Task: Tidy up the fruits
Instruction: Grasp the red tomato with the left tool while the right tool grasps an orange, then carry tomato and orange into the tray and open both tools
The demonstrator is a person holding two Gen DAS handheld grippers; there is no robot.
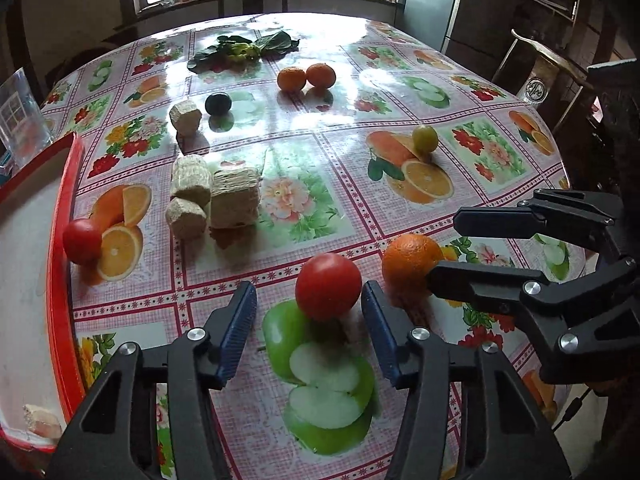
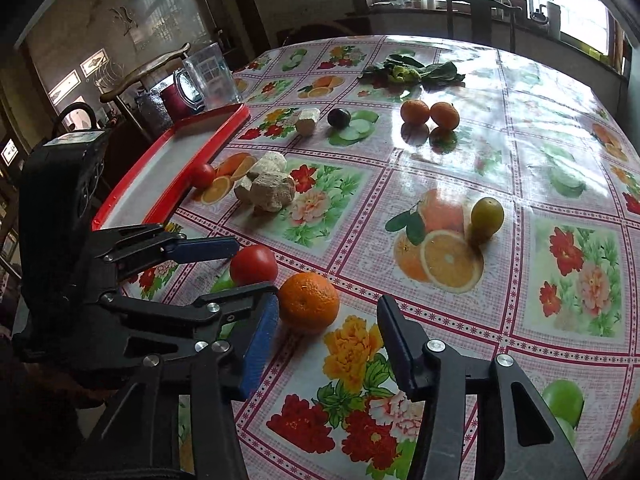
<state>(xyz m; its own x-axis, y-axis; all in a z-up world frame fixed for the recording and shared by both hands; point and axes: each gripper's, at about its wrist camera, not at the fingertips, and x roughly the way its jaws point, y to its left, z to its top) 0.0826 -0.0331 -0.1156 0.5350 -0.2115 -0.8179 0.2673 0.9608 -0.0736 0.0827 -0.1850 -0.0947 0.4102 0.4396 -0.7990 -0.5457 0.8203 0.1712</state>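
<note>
the red tomato (image 1: 328, 286) sits on the tablecloth (image 1: 304, 152) near the table's front edge, on a printed green apple. the left gripper (image 1: 309, 330) stands open around it, one blue pad on each side and neither pad touching. just beside it, toward your right, the large orange (image 2: 309, 302) rests between the spread fingers of the right gripper (image 2: 327, 350), which is also open and holds nothing.

further out lie a second tomato (image 1: 82, 241) against the red tray (image 1: 60, 208), a cluster of pale fibrous blocks (image 1: 212, 200), a green-yellow fruit (image 1: 425, 139), a dark fruit (image 1: 218, 103), two small oranges (image 1: 306, 76) and leafy greens (image 1: 244, 50). the tray appears to be the likely destination.

risks from this position:
- both fruits are round and the cloth is glossy; if you close off-centre, expect the fruit to squirt out forward and roll.
- the two grippers work very near each other; the left one's right finger and the right one's left finger could collide if you close or lift both together.
- the tomato looks soft; excess squeeze may bruise or split it.
- the front edge is close; a nudged fruit may roll off.
</note>
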